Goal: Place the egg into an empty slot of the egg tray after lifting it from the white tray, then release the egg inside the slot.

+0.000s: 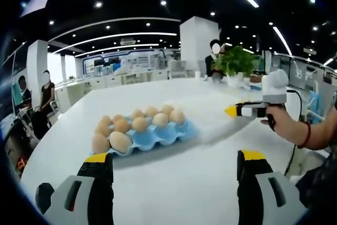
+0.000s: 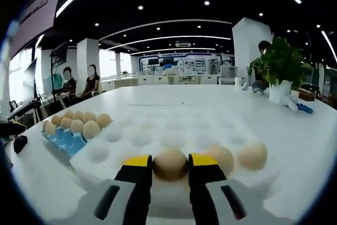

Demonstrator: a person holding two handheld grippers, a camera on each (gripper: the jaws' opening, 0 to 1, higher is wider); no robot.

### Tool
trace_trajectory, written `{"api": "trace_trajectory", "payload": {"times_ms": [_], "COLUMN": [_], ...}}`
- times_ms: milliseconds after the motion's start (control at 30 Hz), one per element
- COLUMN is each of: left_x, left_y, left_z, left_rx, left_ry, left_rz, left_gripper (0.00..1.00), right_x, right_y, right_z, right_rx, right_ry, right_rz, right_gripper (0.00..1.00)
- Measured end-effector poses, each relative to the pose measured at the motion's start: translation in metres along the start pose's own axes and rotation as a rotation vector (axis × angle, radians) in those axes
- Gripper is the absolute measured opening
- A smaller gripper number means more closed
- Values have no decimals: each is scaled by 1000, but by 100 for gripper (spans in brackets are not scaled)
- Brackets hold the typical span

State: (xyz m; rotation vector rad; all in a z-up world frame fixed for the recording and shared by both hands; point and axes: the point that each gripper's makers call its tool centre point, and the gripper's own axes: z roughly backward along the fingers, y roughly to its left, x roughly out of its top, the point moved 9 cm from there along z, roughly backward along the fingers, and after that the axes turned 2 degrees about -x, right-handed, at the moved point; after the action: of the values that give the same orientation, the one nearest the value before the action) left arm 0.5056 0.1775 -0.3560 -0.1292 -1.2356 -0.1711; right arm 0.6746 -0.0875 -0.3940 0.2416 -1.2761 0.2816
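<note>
Stretching away under both cameras is a broad white tabletop (image 1: pixel 174 183), sitting in a large open hall with dark ceiling, curved strip lights and white counters along the far wall. People are standing and sitting at the hall's edges, and a leafy green potted plant in a white pot (image 2: pixel 278 72) is resting on the far side of the table.

In the left gripper view, the blue moulded egg tray (image 1: pixel 158 138) is lying near the middle of the table, most of its slots holding brown eggs; its nearer right-hand slots are showing bare blue. The left gripper (image 1: pixel 176 164) is hovering in front of it with its yellow-tipped jaws spread wide and nothing between them. The right gripper (image 1: pixel 245 110) is coming in from the right, carried by a person's hand (image 1: pixel 287 125) with a red cord at the wrist.

In the right gripper view, the white dimpled foam tray (image 2: pixel 158 135) is sitting directly ahead — the blue tray is lying just beside its left edge. The right gripper (image 2: pixel 170 163) is clamping a pale brown egg (image 2: pixel 170 163) between its yellow pads at the white tray's near edge. Two more brown eggs (image 2: pixel 251 155) are resting in the same near row to the right. Beyond the white tray, bare tabletop is running clear to the plant.
</note>
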Motion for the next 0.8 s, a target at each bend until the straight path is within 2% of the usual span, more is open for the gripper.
{"api": "trace_trajectory", "payload": {"times_ms": [67, 200, 467, 600, 800], "left_x": [0, 1, 2, 1, 1], "left_y": [-2, 0, -4, -6, -5], "left_z": [0, -1, -2, -2, -2], "left_rx": [-4, -5, -10, -11, -12], "left_ry": [-1, -3, -7, -13, -2], "left_rz": [1, 6, 4, 16, 2], "left_gripper": [100, 100, 100, 100, 100], "right_x": [0, 5, 10, 17, 22], "right_y": [3, 4, 4, 11, 19], "right_z": [2, 4, 8, 8, 9], "right_rx": [-5, -7, 10, 40, 73], "right_ry": [-31, -61, -80, -108, -116], "right_rz": [38, 50, 42, 64, 71], "right_gripper": [28, 28, 28, 28, 28]}}
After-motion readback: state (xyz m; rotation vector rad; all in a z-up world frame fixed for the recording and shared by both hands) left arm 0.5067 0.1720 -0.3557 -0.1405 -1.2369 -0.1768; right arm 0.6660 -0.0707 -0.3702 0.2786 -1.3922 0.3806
